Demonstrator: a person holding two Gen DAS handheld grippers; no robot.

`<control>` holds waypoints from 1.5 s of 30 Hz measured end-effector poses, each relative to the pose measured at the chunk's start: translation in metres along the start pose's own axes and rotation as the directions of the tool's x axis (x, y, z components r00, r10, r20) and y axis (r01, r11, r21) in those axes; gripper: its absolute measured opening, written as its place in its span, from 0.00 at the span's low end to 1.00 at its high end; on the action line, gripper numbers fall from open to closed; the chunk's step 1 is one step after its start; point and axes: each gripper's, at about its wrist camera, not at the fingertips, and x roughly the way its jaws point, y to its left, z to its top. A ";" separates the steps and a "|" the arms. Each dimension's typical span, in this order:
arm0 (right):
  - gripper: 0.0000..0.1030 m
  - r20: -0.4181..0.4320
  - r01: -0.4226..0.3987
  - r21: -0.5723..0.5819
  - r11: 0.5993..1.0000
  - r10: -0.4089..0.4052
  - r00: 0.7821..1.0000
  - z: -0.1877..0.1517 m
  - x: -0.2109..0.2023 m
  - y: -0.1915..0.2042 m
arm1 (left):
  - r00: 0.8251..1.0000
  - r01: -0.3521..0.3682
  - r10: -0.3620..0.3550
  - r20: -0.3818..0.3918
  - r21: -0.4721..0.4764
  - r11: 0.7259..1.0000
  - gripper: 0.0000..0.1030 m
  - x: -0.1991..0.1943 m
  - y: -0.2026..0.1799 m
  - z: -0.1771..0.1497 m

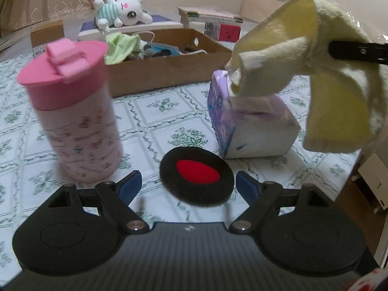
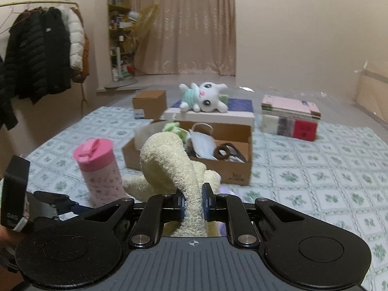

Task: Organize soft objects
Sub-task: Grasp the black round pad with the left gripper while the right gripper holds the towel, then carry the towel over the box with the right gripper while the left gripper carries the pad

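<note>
Broadly, by size:
Cloth-covered surface (image 2: 315, 169): bare patterned cloth runs open to the right of the cardboard box.
Cardboard box (image 2: 232, 169): open-topped, cluttered, mid-surface; plush toy (image 2: 206, 97) lies on a white box behind it.
Towel (image 2: 169, 165): pale yellow, clamped in the right gripper (image 2: 193, 205), hanging above the tissue box (image 1: 254, 126).
Pink bottle (image 1: 72, 111): upright, left of the left gripper.
Left gripper (image 1: 188, 185): fingers spread wide, grasping nothing, over the black-and-red pad (image 1: 196, 177).
</note>
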 end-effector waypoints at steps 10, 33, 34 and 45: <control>0.13 -0.009 0.049 0.098 0.994 -0.048 0.999 -0.016 -0.001 -0.028 | 0.994 -0.106 0.103 -0.030 -0.117 0.987 0.92 0.041 -0.014 0.002; 0.13 0.000 0.035 0.148 0.988 -0.036 0.999 -0.019 -0.013 -0.017 | 0.980 -0.192 0.189 -0.062 -0.046 0.980 0.73 -0.004 -0.017 -0.019; 0.13 0.000 0.037 0.146 0.989 -0.037 0.999 -0.018 -0.014 -0.014 | 0.980 -0.193 0.190 -0.061 -0.049 0.980 0.73 -0.008 -0.016 -0.020; 0.13 -0.001 0.047 0.145 0.988 -0.048 0.999 -0.015 -0.026 0.007 | 0.980 -0.196 0.195 -0.027 -0.070 0.978 0.73 -0.050 -0.008 -0.023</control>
